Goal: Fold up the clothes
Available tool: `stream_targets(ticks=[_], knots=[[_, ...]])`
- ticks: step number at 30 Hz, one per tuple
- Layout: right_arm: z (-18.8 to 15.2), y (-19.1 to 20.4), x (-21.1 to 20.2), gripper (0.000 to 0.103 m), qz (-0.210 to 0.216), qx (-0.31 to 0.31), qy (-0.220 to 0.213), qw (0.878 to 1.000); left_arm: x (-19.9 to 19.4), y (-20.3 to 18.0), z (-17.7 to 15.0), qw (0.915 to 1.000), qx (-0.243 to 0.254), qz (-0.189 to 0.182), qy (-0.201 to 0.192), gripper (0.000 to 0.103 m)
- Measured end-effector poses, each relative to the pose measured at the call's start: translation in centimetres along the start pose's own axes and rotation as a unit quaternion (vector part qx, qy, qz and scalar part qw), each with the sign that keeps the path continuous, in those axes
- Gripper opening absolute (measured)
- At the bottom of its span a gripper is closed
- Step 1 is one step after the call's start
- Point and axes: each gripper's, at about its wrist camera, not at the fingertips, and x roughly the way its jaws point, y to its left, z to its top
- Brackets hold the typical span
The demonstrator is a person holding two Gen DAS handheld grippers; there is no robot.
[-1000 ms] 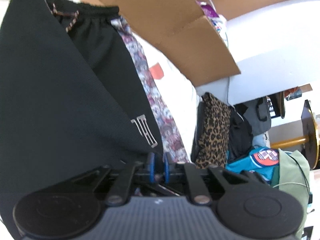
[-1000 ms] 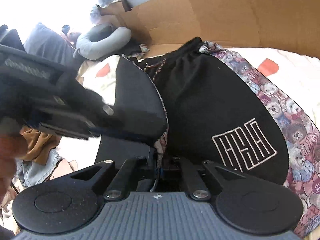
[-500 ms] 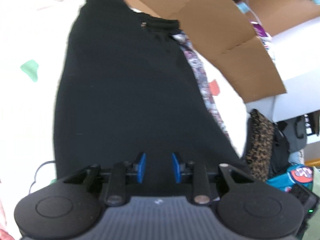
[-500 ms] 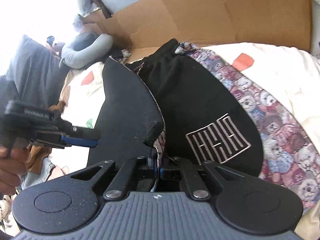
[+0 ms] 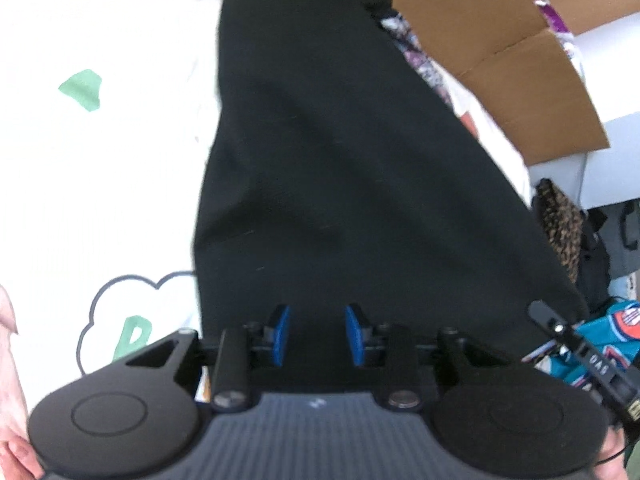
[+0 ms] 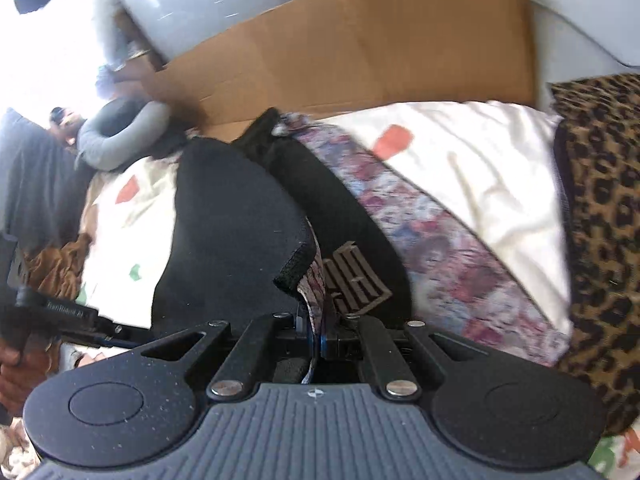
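Black shorts (image 5: 340, 160) lie spread on the white patterned sheet (image 5: 100, 160), folded over on themselves. My left gripper (image 5: 316, 320) hovers over their near edge, open, its blue pads (image 5: 280, 332) apart with nothing pressed between them. My right gripper (image 6: 316, 340) is shut on a corner of the black shorts (image 6: 232, 232) together with a strip of bear-print fabric (image 6: 420, 232). A white block logo (image 6: 356, 284) shows just past the held corner. The left gripper (image 6: 60, 316) appears at the left edge of the right wrist view.
A cardboard sheet (image 6: 360, 60) stands behind the bed. A leopard-print cloth (image 6: 600, 220) lies at the right. A grey neck pillow (image 6: 120, 140) sits at the back left. A teal garment (image 5: 624, 328) and dark clothes are piled off the bed's edge.
The left gripper let go of the black fabric, opened and tipped down over the shorts. The right gripper carried its held corner sideways, bringing the leopard cloth into view.
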Motion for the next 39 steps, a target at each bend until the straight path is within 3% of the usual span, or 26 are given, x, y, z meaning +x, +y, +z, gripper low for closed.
stream_targets(ticks=[11, 16, 21, 22, 25, 26, 32, 33, 35, 39], knots=[[-1.6, -4.5, -1.0, 0.001, -0.054, 0.056, 0.001, 0.997, 2.4, -1.3, -1.3, 0.9983, 0.024, 0.021, 0.049, 0.032], [-2.9, -6.6, 0.6, 0.002, -0.088, 0.068, 0.02, 0.994, 3.1, -1.7, -1.9, 0.9944, 0.06, 0.053, 0.069, 0.034], [-3.6, -7.8, 1.7, 0.005, -0.094, 0.09, 0.031, 0.991, 3.9, -0.9, -2.0, 0.9927, 0.051, 0.06, 0.092, 0.034], [-3.7, -7.9, 1.8, 0.009, -0.092, 0.092, 0.032, 0.991, 4.0, -0.8, -2.1, 0.9924, 0.05, 0.06, 0.095, 0.034], [-3.7, -8.3, 1.9, 0.038, -0.101, 0.093, 0.031, 0.99, 4.3, -0.4, -2.1, 0.9912, 0.046, 0.061, 0.108, 0.035], [-3.7, -8.6, 1.9, 0.039, -0.102, 0.098, 0.029, 0.99, 4.4, -0.4, -2.1, 0.9907, 0.044, 0.062, 0.113, 0.036], [-3.4, -9.4, 2.2, 0.036, -0.105, 0.113, 0.02, 0.988, 5.3, -1.2, -1.7, 0.9892, 0.039, 0.044, 0.134, 0.037], [-3.3, -9.5, 2.3, 0.033, -0.105, 0.114, 0.019, 0.988, 5.5, -1.5, -1.7, 0.9888, 0.04, 0.039, 0.138, 0.037], [-3.1, -9.6, 2.4, 0.009, -0.107, 0.115, 0.018, 0.987, 6.1, -1.8, -1.7, 0.9878, 0.037, 0.028, 0.149, 0.037], [-3.1, -9.6, 2.3, 0.005, -0.11, 0.106, 0.016, 0.988, 7.4, -2.2, -1.8, 0.9856, 0.028, 0.01, 0.166, 0.036]])
